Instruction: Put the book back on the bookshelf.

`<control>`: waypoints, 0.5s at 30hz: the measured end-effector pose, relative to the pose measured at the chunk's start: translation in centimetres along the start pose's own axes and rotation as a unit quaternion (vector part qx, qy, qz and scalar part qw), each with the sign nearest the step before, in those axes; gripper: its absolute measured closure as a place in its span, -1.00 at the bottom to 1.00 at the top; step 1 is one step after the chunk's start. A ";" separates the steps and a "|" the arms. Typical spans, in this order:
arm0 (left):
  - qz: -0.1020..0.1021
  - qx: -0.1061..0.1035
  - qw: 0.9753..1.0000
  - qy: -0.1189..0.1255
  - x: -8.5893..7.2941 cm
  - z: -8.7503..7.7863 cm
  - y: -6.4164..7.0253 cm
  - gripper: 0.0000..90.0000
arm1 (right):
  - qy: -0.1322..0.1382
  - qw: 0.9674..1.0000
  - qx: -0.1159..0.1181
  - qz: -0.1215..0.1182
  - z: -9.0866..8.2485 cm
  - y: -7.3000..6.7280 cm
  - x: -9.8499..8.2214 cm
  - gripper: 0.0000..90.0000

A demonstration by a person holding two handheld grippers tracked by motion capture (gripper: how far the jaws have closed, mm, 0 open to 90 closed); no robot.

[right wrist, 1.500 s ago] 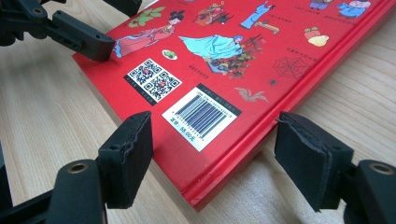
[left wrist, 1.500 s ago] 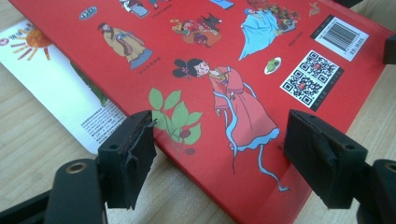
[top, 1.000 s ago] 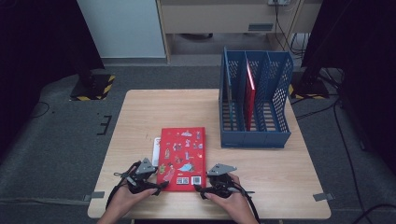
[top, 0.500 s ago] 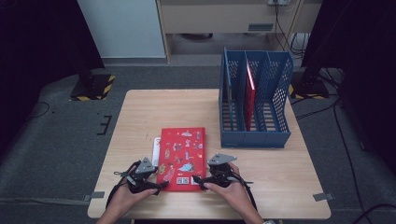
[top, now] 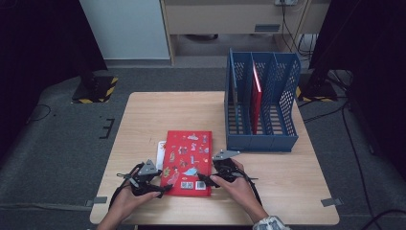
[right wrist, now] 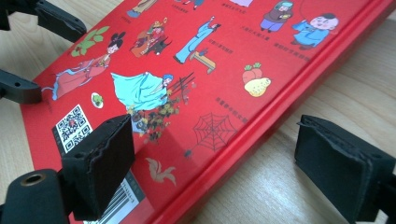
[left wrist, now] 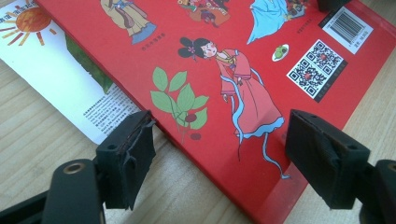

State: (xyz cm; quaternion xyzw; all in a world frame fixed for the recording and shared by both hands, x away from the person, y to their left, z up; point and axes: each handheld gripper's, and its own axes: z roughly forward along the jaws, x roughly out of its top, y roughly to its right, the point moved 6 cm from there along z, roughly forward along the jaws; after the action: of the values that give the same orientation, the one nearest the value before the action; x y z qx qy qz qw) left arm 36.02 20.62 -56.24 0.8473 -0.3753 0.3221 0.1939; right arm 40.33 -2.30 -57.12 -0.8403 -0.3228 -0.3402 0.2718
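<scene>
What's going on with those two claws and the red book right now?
Both grippers open, left and right, fingers straddling red book edges. Book flat on table. Nothing in the way.

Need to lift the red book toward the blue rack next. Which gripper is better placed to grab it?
Probably the right gripper: its open jaws straddle the red book's spine edge, on the blue rack's side. The left gripper straddles the far corner, over a paper sheet.

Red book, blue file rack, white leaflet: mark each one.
red book (top: 187, 160), high view, middle of its cover.
blue file rack (top: 260, 142), high view, its front wall.
white leaflet (left wrist: 56, 77), left gripper view, the part showing beside the book.
</scene>
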 end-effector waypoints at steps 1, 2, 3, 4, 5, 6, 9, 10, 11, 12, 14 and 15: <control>0.000 -0.002 1.000 0.000 0.0 0.0 -0.1 -0.49 | -0.002 1.000 0.002 0.001 0.1 0.0 0.0 -0.73; 0.000 -0.003 1.000 0.000 0.0 0.0 -0.2 -0.49 | -0.001 1.000 0.003 0.001 0.1 0.1 0.1 -0.73; -0.001 -0.005 1.000 0.000 0.0 0.1 -0.2 -0.49 | 0.000 1.000 0.006 0.004 0.2 0.1 0.1 -0.73; -0.002 -0.007 1.000 0.001 0.1 0.1 -0.3 -0.49 | -0.001 1.000 0.008 0.001 0.3 0.2 0.2 -0.74; -0.002 -0.008 1.000 0.001 0.1 0.1 -0.4 -0.49 | 0.001 1.000 0.009 0.001 0.4 0.2 0.2 -0.74; -0.005 -0.012 1.000 0.000 0.1 0.2 -0.5 -0.49 | 0.001 1.000 0.012 0.001 0.5 0.2 0.2 -0.74; -0.012 -0.025 1.000 0.001 0.0 0.2 -0.6 -0.47 | 0.001 1.000 0.014 0.004 0.8 0.1 0.3 -0.78; -0.012 -0.026 1.000 0.001 0.0 0.3 -0.6 -0.47 | 0.001 1.000 0.013 0.005 0.8 0.1 0.3 -0.78; -0.011 -0.026 1.000 0.000 0.0 0.3 -0.6 -0.47 | 0.001 1.000 0.013 0.005 0.8 0.1 0.3 -0.78; -0.010 -0.026 1.000 0.000 0.0 0.3 -0.6 -0.47 | 0.002 1.000 0.013 0.006 0.9 0.1 0.3 -0.78; -0.009 -0.025 1.000 -0.001 0.0 0.2 -0.6 -0.47 | 0.002 1.000 0.012 0.006 0.8 0.0 0.3 -0.77; -0.009 -0.025 1.000 -0.001 0.1 0.2 -0.6 -0.47 | 0.002 1.000 0.011 0.006 0.8 0.0 0.3 -0.78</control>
State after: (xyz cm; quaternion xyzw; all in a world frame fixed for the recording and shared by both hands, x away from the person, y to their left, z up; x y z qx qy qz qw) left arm 36.62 20.87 -56.42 0.8458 -0.3755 0.3104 0.2174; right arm 40.85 -1.65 -57.43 -0.8385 -0.3209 -0.3367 0.2839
